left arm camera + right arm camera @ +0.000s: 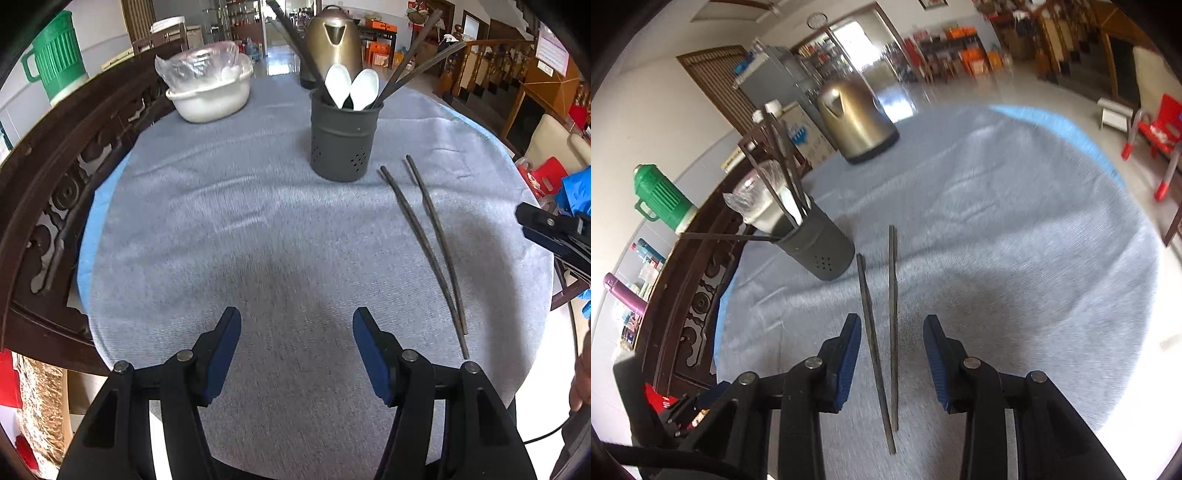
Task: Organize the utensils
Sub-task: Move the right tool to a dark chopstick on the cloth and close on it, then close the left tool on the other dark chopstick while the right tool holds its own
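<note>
Two dark chopsticks (pixel 424 243) lie side by side on the grey cloth, right of a dark perforated utensil holder (pixel 345 134) that holds two white spoons (pixel 351 88) and several chopsticks. My left gripper (pixel 295 325) hovers open over bare cloth, left of the pair. The right gripper (pixel 524 223) shows at the right edge of the left wrist view. In the right wrist view, the right gripper (pixel 892 328) straddles the two chopsticks (pixel 882 332); its blue pads stand apart from them, not pressing. The holder (pixel 816 243) stands to the upper left.
A brass-coloured kettle (pixel 332 37) stands behind the holder. A white basin (pixel 210 96) with plastic wrap sits at the back left. A carved dark wooden rail (pixel 55 177) runs along the table's left edge, a green jug (pixel 55 55) beyond it. A red chair (pixel 1156 125) stands off right.
</note>
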